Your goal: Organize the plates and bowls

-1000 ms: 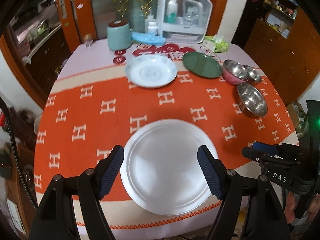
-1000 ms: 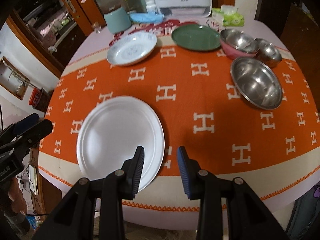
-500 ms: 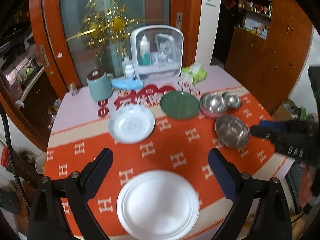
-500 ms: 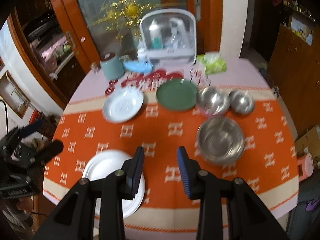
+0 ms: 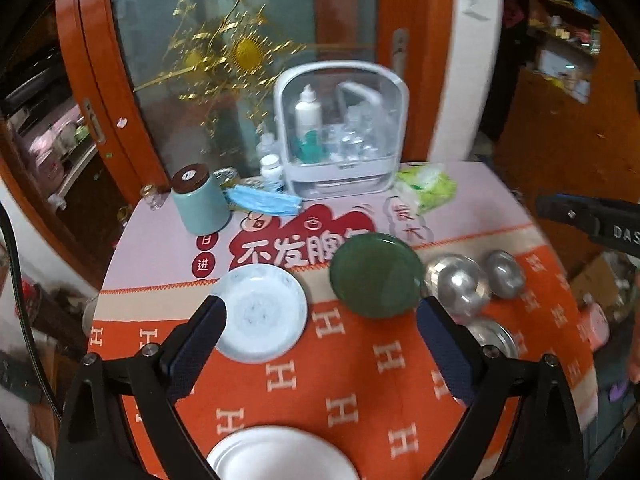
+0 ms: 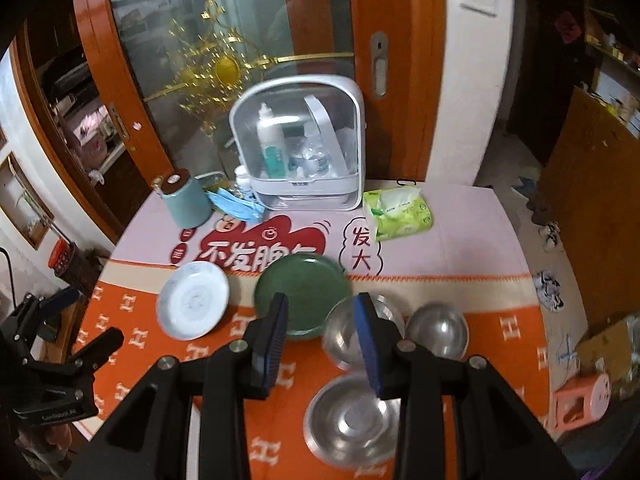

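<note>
On the round table's orange H-patterned cloth (image 5: 344, 364) the dishes lie spread out singly. A plain white plate (image 5: 280, 456) sits at the near edge, a white patterned dish (image 5: 260, 312) and a dark green plate (image 5: 376, 276) lie side by side farther back, and three steel bowls stand to the right: a large steel bowl (image 6: 352, 420) nearest, a medium steel bowl (image 6: 352, 332) and a small steel bowl (image 6: 436, 332) behind it. The left gripper (image 5: 320, 344) hangs above the table with its jaws spread wide and nothing between them. The right gripper (image 6: 320, 336) hovers over the green plate and the bowls, its jaws parted by a narrow gap, also empty.

The plates look like glazed ceramic: stiff, fairly heavy, slick and breakable, so a pinch across the raised rim seems safest. The steel bowls are probably light and hard but slippery; gripping one wall at the lip, one finger inside and one outside, should hold them for nesting.
</note>
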Demonstrator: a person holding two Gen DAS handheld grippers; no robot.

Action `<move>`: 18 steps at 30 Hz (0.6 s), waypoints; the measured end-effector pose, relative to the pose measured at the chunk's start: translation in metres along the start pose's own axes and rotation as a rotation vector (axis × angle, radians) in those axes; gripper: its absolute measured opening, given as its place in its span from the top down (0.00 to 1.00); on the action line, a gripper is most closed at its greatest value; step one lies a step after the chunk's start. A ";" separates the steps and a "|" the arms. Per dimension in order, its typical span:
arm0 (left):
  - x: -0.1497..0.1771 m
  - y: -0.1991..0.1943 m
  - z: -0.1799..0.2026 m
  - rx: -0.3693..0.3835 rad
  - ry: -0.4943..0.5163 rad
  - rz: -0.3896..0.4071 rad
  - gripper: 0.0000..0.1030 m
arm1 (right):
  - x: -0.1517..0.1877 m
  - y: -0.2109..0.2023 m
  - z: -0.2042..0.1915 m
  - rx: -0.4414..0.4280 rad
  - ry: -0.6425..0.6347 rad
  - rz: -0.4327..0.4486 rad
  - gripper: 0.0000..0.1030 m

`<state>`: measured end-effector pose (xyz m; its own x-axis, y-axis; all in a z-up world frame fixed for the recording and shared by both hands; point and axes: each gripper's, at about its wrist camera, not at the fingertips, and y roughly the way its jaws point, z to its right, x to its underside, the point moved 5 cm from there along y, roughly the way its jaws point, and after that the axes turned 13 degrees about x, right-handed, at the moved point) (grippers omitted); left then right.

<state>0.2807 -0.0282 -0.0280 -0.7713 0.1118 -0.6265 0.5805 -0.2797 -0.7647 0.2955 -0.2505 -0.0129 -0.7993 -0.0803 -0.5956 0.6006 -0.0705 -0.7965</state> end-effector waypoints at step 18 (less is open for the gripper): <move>0.012 0.242 -0.041 -0.091 -0.248 -0.273 0.18 | 0.008 0.284 -0.006 -0.147 -0.040 -0.463 0.66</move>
<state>0.4231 -0.0551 -0.2268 -0.9339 -0.0666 -0.3512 0.3575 -0.1841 -0.9156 0.4592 -0.2652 -0.2446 -0.9786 -0.1115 -0.1730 0.1703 0.0330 -0.9848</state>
